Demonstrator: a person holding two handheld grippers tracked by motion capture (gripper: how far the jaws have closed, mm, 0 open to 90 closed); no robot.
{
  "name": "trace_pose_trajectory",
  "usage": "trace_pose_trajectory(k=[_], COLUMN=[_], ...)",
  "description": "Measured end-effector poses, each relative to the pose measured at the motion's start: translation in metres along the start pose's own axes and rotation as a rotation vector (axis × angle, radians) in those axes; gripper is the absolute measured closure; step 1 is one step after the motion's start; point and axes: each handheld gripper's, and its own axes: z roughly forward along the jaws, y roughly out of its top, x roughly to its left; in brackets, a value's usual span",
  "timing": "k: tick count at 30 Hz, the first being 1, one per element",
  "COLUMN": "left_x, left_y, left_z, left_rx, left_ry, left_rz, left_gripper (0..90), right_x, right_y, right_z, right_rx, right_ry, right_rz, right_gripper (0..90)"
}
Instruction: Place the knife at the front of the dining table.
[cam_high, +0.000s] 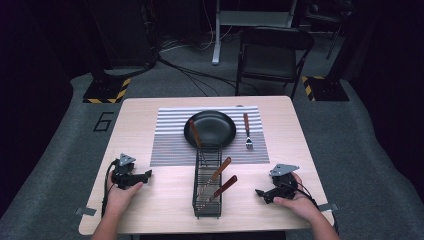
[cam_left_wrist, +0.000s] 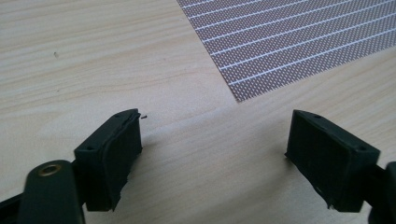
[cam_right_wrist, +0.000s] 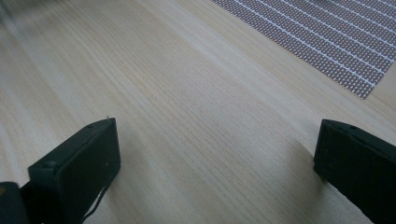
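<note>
A black wire cutlery basket (cam_high: 207, 181) stands at the table's front centre with wooden-handled utensils (cam_high: 220, 169) leaning in it. Behind it a black plate (cam_high: 210, 129) lies on a striped placemat (cam_high: 167, 131), and a wooden-handled fork (cam_high: 247, 131) lies on the mat right of the plate. My left gripper (cam_high: 146, 175) rests on the table left of the basket, open and empty (cam_left_wrist: 215, 140). My right gripper (cam_high: 260, 193) rests right of the basket, also open over bare wood (cam_right_wrist: 217, 154).
The light wooden table (cam_high: 135, 115) has bare wood at both front corners. A folding chair (cam_high: 272, 55) stands behind the table, with cables and stand bases on the floor. The placemat's corner (cam_left_wrist: 289, 51) lies ahead of the left jaws.
</note>
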Motion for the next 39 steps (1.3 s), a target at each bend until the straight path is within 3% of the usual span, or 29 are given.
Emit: trace_pose_trajectory(k=[9, 23, 28, 32, 39], left_x=[-0.012, -0.039, -0.050, -0.053, -0.061], left_y=[0.012, 0.030, 0.039, 0.044, 0.057], left_z=[-0.017, -0.030, -0.034, -0.036, -0.037], left_rx=[-0.019, -0.019, -0.009, -0.011, -0.028], left_ry=[-0.032, -0.076, -0.089, -0.104, -0.152], left_rz=[0.014, 0.045, 0.083, 0.084, 0.051], left_gripper=[33.4, 40.1, 40.2, 40.2, 40.7], right_x=[0.000, 0.000, 0.000, 0.000, 0.000], right_y=[0.000, 0.000, 0.000, 0.000, 0.000], right_z=[0.000, 0.000, 0.000, 0.000, 0.000], right_rx=[0.000, -0.001, -0.001, -0.001, -0.001], right_ry=[0.000, 0.000, 0.000, 0.000, 0.000], right_rz=[0.000, -0.003, -0.002, -0.003, -0.003], right_gripper=[0.0, 0.0, 0.0, 0.0, 0.0])
